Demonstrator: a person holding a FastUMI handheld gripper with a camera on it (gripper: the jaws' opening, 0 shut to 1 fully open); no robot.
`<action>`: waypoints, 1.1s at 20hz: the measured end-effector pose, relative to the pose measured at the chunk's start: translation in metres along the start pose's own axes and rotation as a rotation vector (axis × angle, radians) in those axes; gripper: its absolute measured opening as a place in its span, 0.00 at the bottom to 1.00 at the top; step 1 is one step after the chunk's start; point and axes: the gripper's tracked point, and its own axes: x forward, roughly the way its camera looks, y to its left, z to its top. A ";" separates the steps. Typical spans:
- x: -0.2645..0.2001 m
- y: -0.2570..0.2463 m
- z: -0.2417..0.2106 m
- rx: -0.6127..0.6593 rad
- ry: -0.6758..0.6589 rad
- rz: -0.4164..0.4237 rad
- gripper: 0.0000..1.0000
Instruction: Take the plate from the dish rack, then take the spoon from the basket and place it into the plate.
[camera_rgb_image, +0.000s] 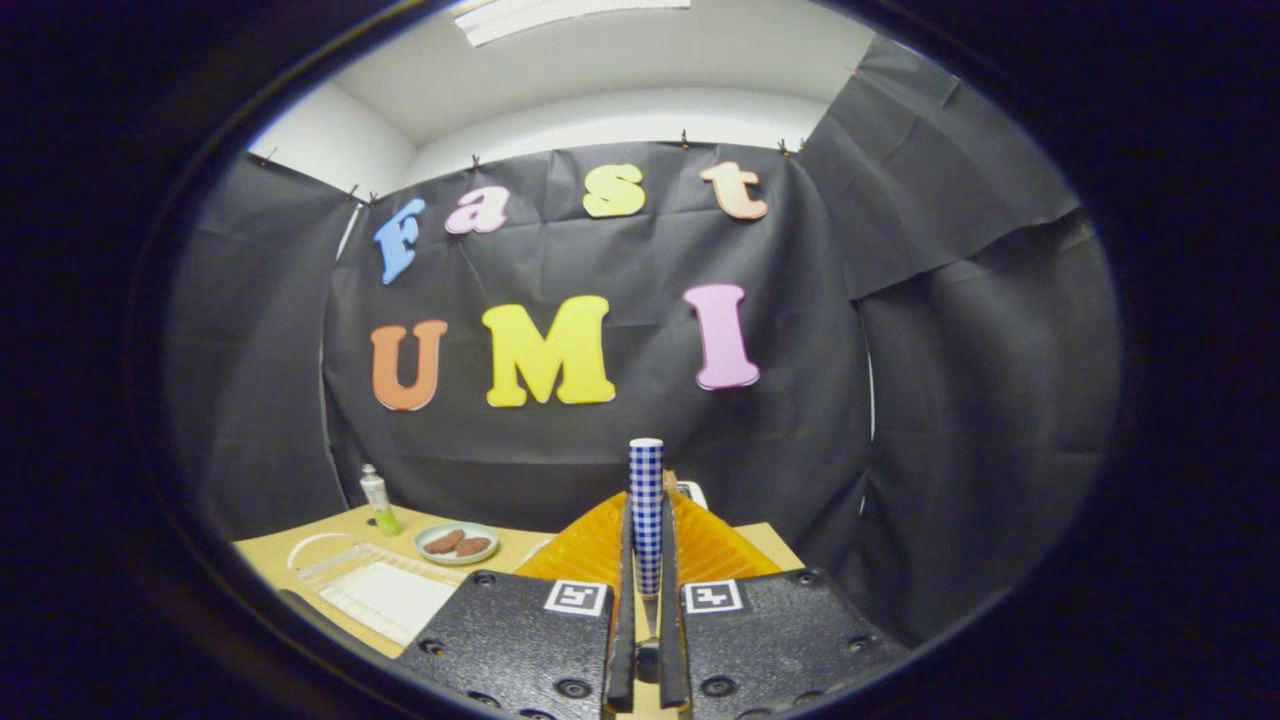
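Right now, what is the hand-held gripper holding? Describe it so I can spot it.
On the tan table, the hand-held gripper is shut on a spoon handle. The handle stands upright before the orange basket, and alone wears a blue-and-white check.

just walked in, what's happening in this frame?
The handheld gripper has its fingers closed on the checkered handle of the spoon, holding it upright above the orange basket. Beyond them, on the table, sit a clear tray, a small plate holding two brown pieces, and a little bottle. The spoon isn't on the plate yet.
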 end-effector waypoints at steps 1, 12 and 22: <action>-0.013 0.011 0.006 -0.007 -0.011 0.005 0.15; -0.118 0.165 -0.021 -0.031 -0.088 0.080 0.15; -0.116 0.220 -0.126 -0.029 -0.059 0.029 0.17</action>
